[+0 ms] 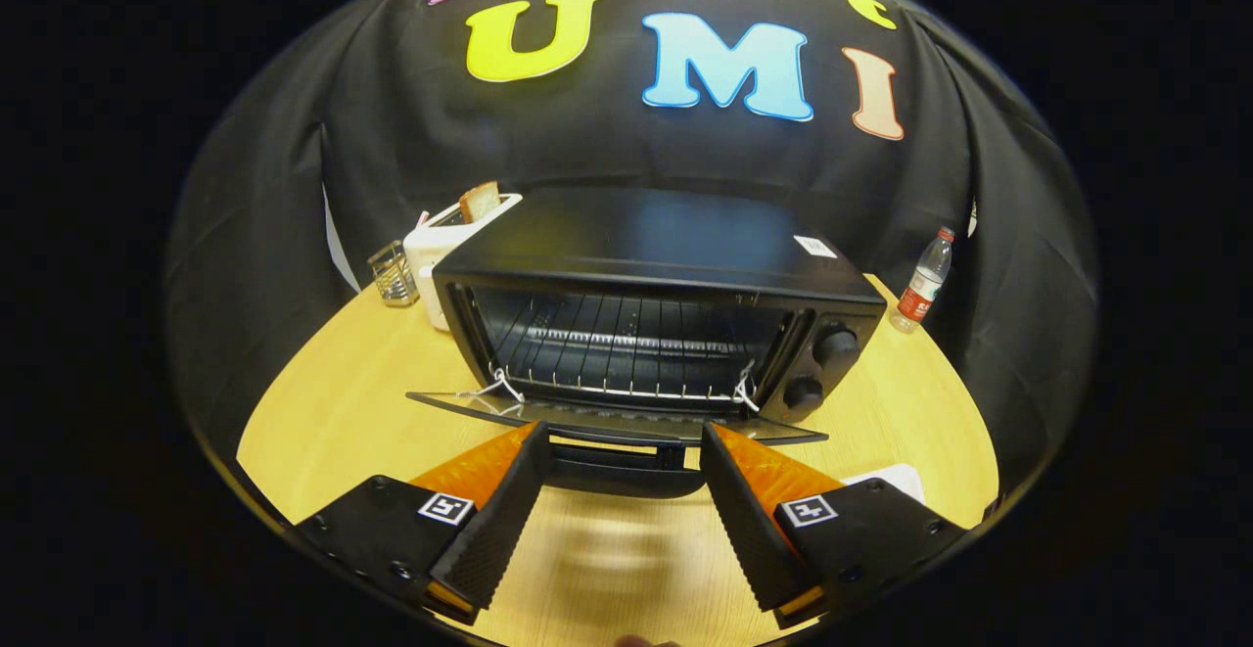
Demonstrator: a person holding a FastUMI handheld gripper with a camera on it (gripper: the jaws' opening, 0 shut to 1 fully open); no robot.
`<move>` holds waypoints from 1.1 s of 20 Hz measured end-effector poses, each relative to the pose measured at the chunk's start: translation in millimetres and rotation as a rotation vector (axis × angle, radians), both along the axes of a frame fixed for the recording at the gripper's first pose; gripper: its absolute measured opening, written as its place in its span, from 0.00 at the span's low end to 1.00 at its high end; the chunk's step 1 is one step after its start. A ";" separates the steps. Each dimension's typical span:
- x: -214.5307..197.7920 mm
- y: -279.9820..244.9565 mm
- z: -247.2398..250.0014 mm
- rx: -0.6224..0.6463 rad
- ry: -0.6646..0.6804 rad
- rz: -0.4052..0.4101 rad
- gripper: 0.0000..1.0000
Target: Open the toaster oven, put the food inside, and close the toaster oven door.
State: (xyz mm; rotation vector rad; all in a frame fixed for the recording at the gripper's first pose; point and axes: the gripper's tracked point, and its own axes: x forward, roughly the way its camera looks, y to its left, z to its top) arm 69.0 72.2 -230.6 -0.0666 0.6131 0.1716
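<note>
- Black metal toaster oven (685, 246) sits on the round light-wood table (333, 402), just ahead of the gripper.
- Its glass-paned door (607, 417) is folded down flat toward the camera; the dark door handle (619, 466) lies between the fingertips.
- Gripper (623, 446): the 2 fingers are spread apart with bare table showing between them. Their tips flank the handle; whether either tip touches it, I cannot tell.
- Inside the cavity, a wire rack (626, 348) spans the width. No food item is identifiable on the rack.
- 2 round black knobs (838, 346) are stacked on the right side of the oven front, beside the opening.
- White pop-up toaster (445, 246) stands behind the oven's left rear corner, with 1 slice of browned toast (480, 202) sticking up out of its slot.
- Small wire holder (394, 273) stands just left of the toaster.
- Clear plastic bottle with a red label (924, 285) stands upright on the table, right of the oven and apart from it.
- Corner of a white flat object (896, 476) lies on the table just beyond the right finger; it is mostly hidden, so its identity is unclear.
</note>
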 end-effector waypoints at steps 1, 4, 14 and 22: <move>-5.2 0.3 -7.6 -0.012 0.022 0.004 0.98; -27.2 -0.1 -38.2 -0.012 0.133 0.009 0.98; -69.9 -23.6 -90.6 0.000 0.348 -0.002 0.98; -96.3 -67.9 -51.8 0.008 0.352 0.055 0.98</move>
